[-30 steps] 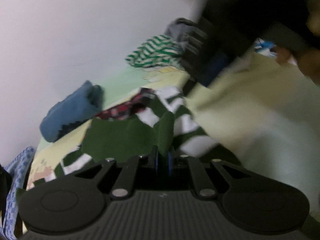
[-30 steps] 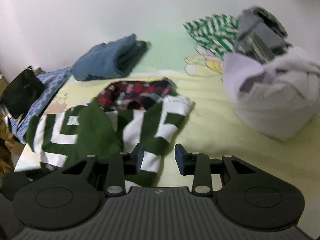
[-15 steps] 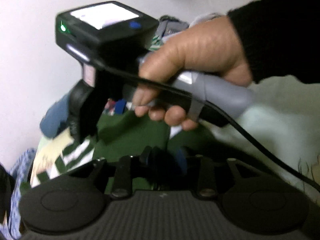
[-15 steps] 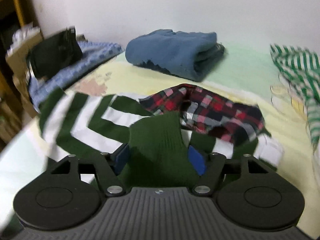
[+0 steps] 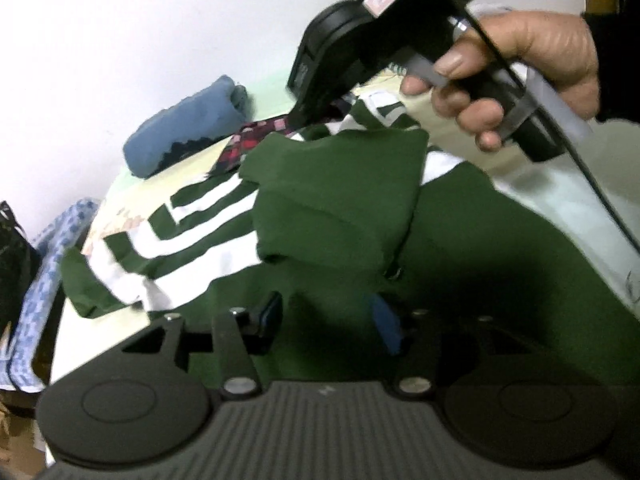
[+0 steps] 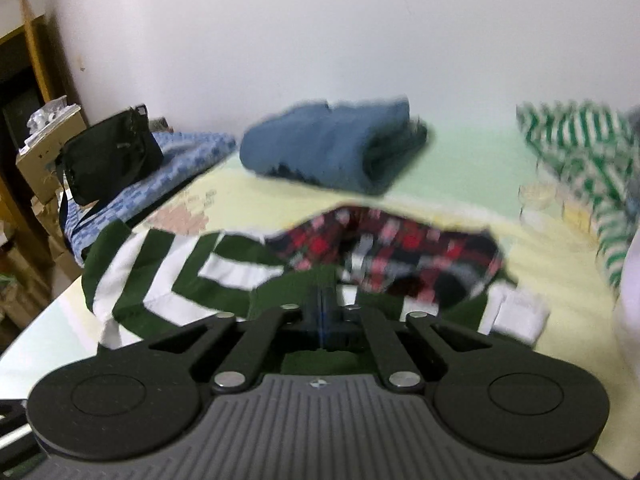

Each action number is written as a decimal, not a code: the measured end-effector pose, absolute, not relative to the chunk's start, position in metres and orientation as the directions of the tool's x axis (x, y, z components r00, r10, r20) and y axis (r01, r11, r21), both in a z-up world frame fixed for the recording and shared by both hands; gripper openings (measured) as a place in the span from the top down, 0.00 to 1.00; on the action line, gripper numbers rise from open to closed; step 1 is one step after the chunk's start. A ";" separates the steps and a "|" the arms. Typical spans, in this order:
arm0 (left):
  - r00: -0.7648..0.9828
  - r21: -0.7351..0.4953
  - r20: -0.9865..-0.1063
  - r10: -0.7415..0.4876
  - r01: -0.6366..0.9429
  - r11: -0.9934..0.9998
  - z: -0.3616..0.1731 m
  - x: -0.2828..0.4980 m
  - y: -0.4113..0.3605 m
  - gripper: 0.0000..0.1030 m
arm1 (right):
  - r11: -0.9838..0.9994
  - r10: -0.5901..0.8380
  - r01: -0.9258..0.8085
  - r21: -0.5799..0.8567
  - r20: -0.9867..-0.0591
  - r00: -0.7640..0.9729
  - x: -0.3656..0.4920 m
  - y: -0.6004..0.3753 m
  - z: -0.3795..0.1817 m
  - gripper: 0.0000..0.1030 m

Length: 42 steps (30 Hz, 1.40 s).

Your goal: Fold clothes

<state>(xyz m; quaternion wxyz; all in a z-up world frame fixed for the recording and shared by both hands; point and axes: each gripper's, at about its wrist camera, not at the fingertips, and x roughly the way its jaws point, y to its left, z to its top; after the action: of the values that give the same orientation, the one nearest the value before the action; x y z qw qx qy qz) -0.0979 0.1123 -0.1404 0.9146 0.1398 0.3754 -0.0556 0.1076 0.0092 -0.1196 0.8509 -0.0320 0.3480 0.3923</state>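
Note:
A green and white striped sweater [image 5: 224,224] lies spread on the pale bed, also in the right wrist view [image 6: 192,276]. My left gripper [image 5: 328,320] is open, its fingers apart over the dark green cloth. My right gripper [image 6: 322,308] is shut on a green fold of the sweater. In the left wrist view the right gripper's body [image 5: 360,36] and the hand holding it hang over the sweater's far part. A red plaid garment [image 6: 400,248] lies on the sweater's far edge.
A folded blue garment [image 6: 332,148] sits by the white wall. A green-striped garment [image 6: 588,152] lies at the right. A black bag [image 6: 108,156] rests on blue patterned cloth [image 6: 160,172] at the left bed edge, with boxes beyond.
My right gripper has closed on the green fold it straddled. My left gripper has opened and let go of the sweater. The right gripper and hand moved up and right in the left view.

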 end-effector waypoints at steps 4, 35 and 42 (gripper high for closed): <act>0.706 0.182 -0.708 -0.031 0.225 0.957 -0.139 -0.090 0.106 0.41 | 0.696 0.642 -0.671 0.257 -0.642 0.420 0.115 0.020 -0.126 0.52; 0.637 0.180 -0.699 -0.324 0.596 0.783 -0.137 -0.089 0.088 0.30 | 0.791 0.601 -0.427 0.438 -0.427 0.676 0.069 -0.091 -0.024 0.89; 0.628 0.178 -0.701 -0.338 0.613 0.770 -0.136 -0.090 0.107 0.30 | 0.809 0.582 -0.414 0.417 -0.466 0.667 0.007 -0.115 -0.013 0.90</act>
<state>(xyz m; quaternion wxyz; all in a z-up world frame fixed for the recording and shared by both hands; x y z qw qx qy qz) -0.0904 0.1068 -0.1363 0.8787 0.2046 0.3358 -0.2707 0.0066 -0.1145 -0.0128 0.9022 0.1392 0.3008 0.2759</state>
